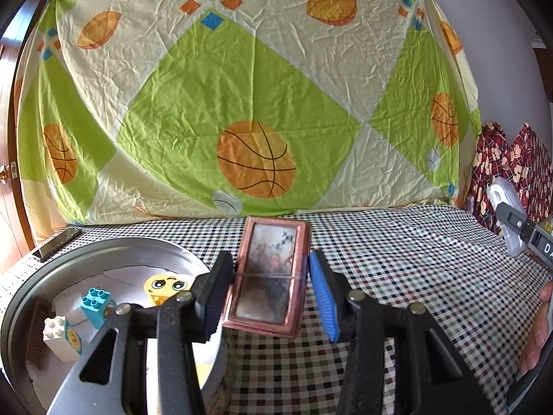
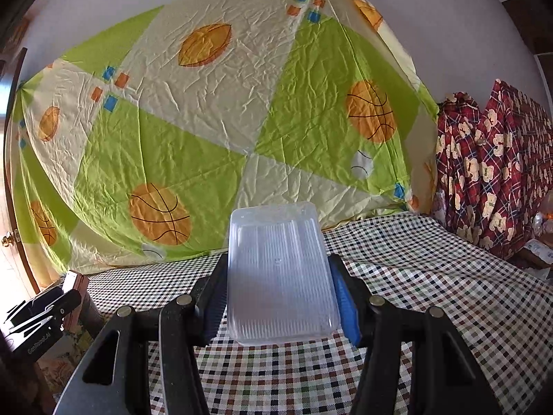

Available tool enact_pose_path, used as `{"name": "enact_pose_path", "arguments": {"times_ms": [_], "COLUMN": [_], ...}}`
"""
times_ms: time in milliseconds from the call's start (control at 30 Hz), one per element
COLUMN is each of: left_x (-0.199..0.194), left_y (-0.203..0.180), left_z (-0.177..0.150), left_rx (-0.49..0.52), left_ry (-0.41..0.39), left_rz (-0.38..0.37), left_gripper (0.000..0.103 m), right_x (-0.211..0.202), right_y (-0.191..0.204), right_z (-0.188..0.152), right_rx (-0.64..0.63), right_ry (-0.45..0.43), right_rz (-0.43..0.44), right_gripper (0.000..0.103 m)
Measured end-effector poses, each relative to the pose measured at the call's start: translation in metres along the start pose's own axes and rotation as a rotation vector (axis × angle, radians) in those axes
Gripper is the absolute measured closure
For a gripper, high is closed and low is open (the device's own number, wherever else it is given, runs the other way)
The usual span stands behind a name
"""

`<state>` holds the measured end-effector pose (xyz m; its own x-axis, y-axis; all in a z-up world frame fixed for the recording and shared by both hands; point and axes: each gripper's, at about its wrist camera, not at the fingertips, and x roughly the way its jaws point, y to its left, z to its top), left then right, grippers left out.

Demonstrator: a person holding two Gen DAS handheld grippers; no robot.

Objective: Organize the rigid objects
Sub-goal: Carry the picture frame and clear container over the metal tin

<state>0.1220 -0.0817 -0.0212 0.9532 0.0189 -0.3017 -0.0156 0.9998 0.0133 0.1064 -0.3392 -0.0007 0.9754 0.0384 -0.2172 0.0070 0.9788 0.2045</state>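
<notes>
My left gripper (image 1: 271, 287) is shut on a copper-framed clear case (image 1: 268, 269) with a picture inside, held upright just above the checked tablecloth (image 1: 397, 259). To its left lies a round metal basin (image 1: 31, 283) holding a blue block (image 1: 96, 306), a white block (image 1: 62, 337), a yellow face block (image 1: 166, 285) and a brown comb (image 1: 36, 335). My right gripper (image 2: 280, 294) is shut on a clear ribbed plastic tray (image 2: 280, 269), tilted up over the cloth. In the right wrist view, the left gripper (image 2: 45, 307) and the copper-framed case (image 2: 74, 283) show at the left edge.
A dark flat bar (image 1: 57, 242) lies behind the basin. A sheet with basketball prints (image 1: 255, 159) hangs behind the table. Red patterned cloth (image 2: 494, 173) stands at the right. A hand (image 1: 539, 328) shows at the right edge. The right gripper with the clear tray (image 1: 504, 207) shows far right.
</notes>
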Motion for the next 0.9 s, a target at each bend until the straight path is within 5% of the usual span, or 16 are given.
{"name": "enact_pose_path", "arguments": {"times_ms": [900], "left_x": [-0.023], "left_y": [0.020], "left_z": [-0.005], "left_rx": [-0.036], "left_ry": [-0.048], "left_rz": [0.044], "left_gripper": [0.058], "right_x": [-0.015], "right_y": [0.024], "right_z": [-0.004], "right_rx": [-0.024], "right_ry": [-0.044], "right_rz": [0.036], "right_gripper": [0.046]}}
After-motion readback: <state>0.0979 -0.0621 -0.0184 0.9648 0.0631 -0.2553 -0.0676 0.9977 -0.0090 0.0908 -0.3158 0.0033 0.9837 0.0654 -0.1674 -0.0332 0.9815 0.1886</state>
